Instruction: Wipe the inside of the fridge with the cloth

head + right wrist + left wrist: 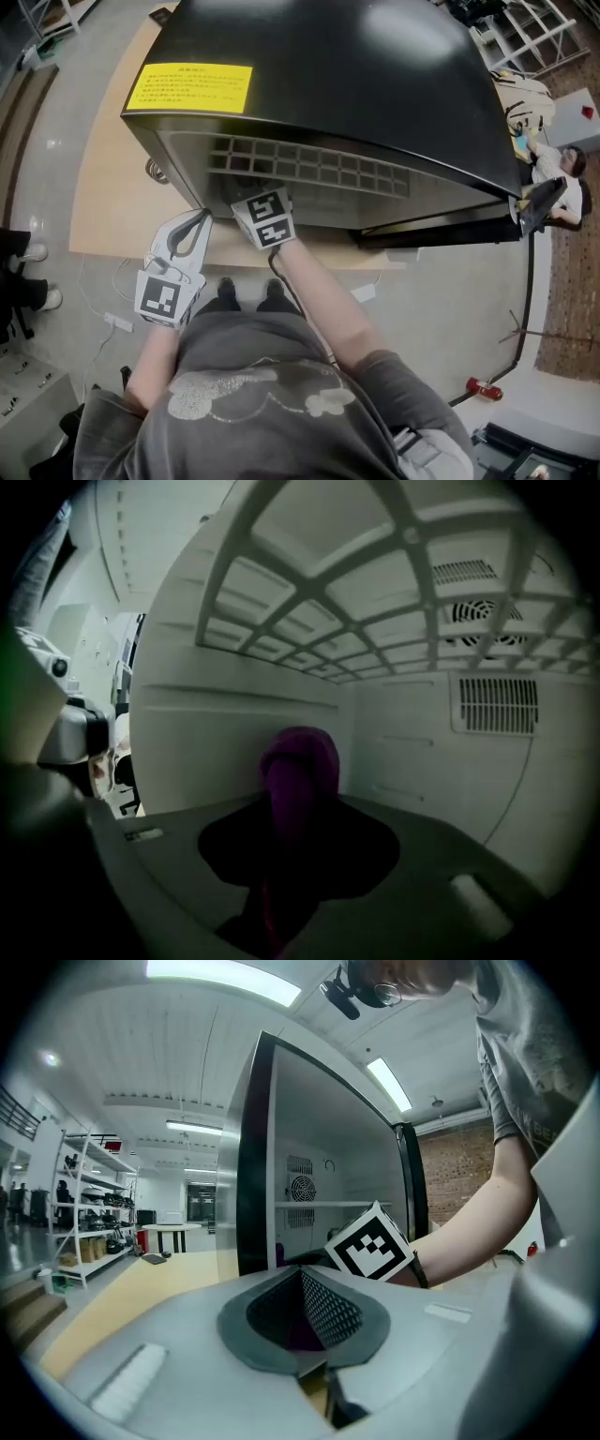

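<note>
A black mini fridge [337, 84] stands on a wooden table [103, 187] with its door [539, 202] swung open to the right. My right gripper [295, 808] reaches into the white interior, shut on a purple cloth [300, 766] that bunches up beyond the jaws near the left inner wall [234, 733]. In the head view only its marker cube [265, 220] shows at the fridge's mouth. My left gripper [202, 220] hangs outside by the fridge's front left corner, its fingers closed at the tips with nothing held; it also shows in its own view [302, 1274].
A wire shelf [375, 583] spans the top of the interior, and a fan grille [483, 611] and vent [497, 705] sit on the back wall. A red can [484, 388] lies on the floor at right, with a seated person [562, 178] beyond. Shelving [89, 1204] stands at the far left.
</note>
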`<action>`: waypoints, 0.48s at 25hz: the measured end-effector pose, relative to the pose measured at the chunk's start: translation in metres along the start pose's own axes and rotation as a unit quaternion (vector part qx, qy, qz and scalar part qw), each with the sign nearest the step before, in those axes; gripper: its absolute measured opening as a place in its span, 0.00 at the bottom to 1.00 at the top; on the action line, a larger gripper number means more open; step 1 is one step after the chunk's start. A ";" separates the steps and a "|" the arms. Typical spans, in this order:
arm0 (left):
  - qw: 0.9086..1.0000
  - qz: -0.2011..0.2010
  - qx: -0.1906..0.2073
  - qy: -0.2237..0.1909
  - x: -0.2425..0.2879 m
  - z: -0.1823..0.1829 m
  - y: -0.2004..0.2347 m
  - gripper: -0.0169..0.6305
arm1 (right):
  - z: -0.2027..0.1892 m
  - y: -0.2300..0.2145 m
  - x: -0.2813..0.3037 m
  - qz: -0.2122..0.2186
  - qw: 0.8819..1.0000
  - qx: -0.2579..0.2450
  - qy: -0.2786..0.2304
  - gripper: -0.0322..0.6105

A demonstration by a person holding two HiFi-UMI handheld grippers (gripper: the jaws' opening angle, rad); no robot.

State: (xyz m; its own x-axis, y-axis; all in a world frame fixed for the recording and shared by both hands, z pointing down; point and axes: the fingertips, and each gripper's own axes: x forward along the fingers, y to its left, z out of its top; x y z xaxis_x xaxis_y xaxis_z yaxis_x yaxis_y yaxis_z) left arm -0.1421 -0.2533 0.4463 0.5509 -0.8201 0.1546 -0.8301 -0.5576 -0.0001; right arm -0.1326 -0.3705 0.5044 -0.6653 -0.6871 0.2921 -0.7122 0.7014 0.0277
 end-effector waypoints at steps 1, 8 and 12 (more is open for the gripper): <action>1.000 -0.005 0.000 -0.002 0.000 0.001 0.000 0.05 | 0.001 0.004 0.000 0.006 1.000 -0.007 -0.002 0.18; 1.000 -0.020 0.014 -0.003 -0.002 -0.006 0.001 0.05 | 0.008 0.038 -0.024 0.043 0.999 -0.012 -0.014 0.18; 1.000 -0.025 0.012 0.000 -0.004 -0.006 0.000 0.05 | 0.004 0.059 -0.043 0.073 0.997 -0.011 -0.014 0.18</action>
State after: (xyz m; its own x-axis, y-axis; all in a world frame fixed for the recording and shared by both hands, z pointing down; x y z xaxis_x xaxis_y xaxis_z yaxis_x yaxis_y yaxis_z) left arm -0.1451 -0.2491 0.4513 0.5914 -0.7915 0.1541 -0.7996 -0.6004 -0.0152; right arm -0.1466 -0.3001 0.4892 -0.7674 -0.5823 0.2683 -0.6025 0.7981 0.0086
